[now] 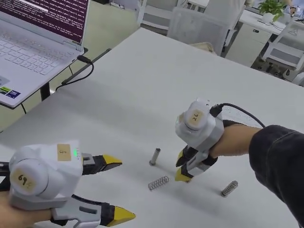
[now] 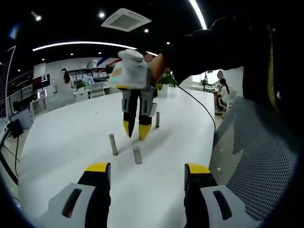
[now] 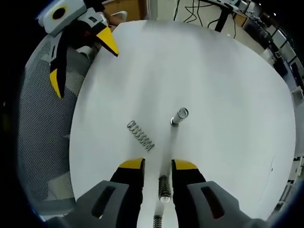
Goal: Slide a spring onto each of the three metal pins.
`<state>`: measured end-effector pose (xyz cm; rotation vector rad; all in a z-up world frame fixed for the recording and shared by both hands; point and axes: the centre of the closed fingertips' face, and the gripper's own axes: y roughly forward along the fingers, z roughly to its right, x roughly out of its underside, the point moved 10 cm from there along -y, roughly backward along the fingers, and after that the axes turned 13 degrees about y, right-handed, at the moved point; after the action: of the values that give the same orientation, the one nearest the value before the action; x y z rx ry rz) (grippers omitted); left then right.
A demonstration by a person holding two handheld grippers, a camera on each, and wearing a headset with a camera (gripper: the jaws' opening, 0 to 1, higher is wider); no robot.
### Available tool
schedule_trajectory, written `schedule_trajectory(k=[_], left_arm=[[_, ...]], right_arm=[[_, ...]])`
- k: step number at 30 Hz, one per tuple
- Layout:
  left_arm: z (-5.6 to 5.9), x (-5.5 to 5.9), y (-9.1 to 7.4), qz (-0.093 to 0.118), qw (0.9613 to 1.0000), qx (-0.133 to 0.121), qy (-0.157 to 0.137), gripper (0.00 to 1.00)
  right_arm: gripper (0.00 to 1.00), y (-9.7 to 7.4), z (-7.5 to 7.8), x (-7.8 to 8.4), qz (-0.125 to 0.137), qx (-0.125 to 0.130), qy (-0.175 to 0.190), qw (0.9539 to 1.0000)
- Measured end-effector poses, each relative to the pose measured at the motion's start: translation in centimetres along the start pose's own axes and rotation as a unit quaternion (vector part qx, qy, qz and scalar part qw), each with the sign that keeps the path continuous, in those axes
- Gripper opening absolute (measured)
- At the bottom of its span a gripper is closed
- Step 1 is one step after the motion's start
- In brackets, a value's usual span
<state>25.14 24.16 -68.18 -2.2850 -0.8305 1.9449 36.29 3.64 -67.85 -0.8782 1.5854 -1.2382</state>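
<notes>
My left gripper jaws wide apart, right gripper jaws narrowly apart; grabbing grey coil spring at its 8 o'clock may topple upright silver metal pin.

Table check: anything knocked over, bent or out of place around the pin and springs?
Nothing looks damaged or spilled. One pin stands upright and bare; a spring lies flat beside it, not touching, near the right claw. Whether the second spring sits on a pin is unclear.
</notes>
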Motion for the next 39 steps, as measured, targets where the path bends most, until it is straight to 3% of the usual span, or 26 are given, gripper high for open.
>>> schedule_trajectory(k=[17, 31, 39], left_arm=[[0.1, 0.1, -0.3, -0.004, 1.0000, -0.001, -0.001, 0.57], [0.2, 0.3, -0.6, -0.006, 0.9999, -0.005, -0.008, 0.55], [0.1, 0.4, -0.5, -0.004, 0.9999, -0.007, -0.009, 0.54]], right_arm=[[0.17, 1.8, -1.8, -1.5, 0.007, -0.023, -0.056, 0.9981], [0.15, 3.3, -2.3, -1.6, 0.003, -0.020, -0.073, 0.9971], [0.12, 3.3, -2.2, -1.7, 0.005, -0.009, -0.084, 0.9964]])
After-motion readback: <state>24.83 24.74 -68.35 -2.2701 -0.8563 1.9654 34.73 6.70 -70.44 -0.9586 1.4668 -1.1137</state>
